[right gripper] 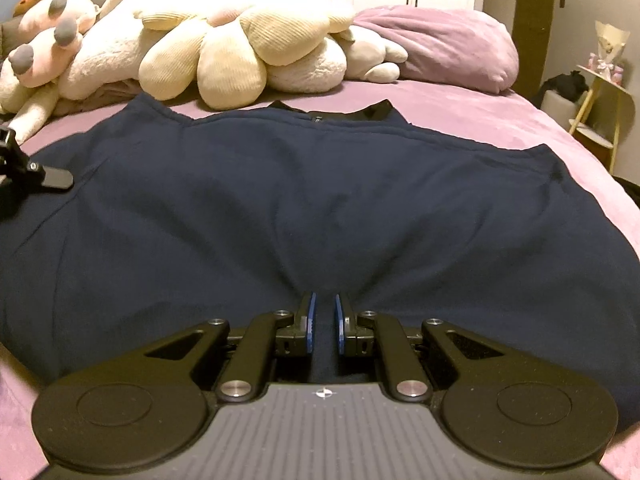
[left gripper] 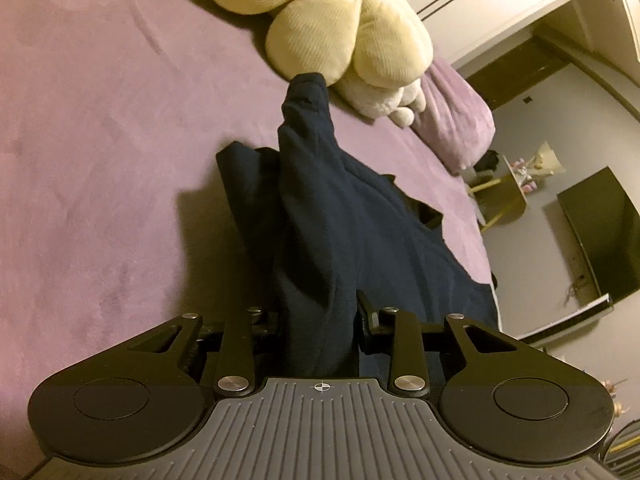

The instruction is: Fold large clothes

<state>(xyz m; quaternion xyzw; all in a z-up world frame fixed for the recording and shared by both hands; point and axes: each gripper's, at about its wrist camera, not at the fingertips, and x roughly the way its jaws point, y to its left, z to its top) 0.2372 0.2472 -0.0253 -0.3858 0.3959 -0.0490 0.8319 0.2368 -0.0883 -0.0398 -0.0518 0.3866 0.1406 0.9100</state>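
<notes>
Left tongs (left gripper: 320, 320) clamped on a thick bunch of the navy garment (left gripper: 320, 208), cloth filling the gap between the jaws and rising ahead in a ridge toward the plush toy (left gripper: 344, 28). Right tongs (right gripper: 324, 316) nearly closed, blue pads (right gripper: 312, 318) a narrow gap apart, tips sunk into a pucker of the garment (right gripper: 300, 200) at its near hem; fabric gathered between them, so judged pinched, though contact under the tips hidden. Garment spread flat on the purple bed (right gripper: 460, 100), collar at the far end by the toys, hem nearest; long axis running straight away from the right tongs. Left tongs seen at the left edge of the right view, on the garment's left side, with that side lifted off the bed. Both tongs tilted downward over the cloth, the right one centred on the hem. Likely next: carrying held cloth away across the body, toward the collar or the opposite side. Risk: thin pinch on the right slipping.
</notes>
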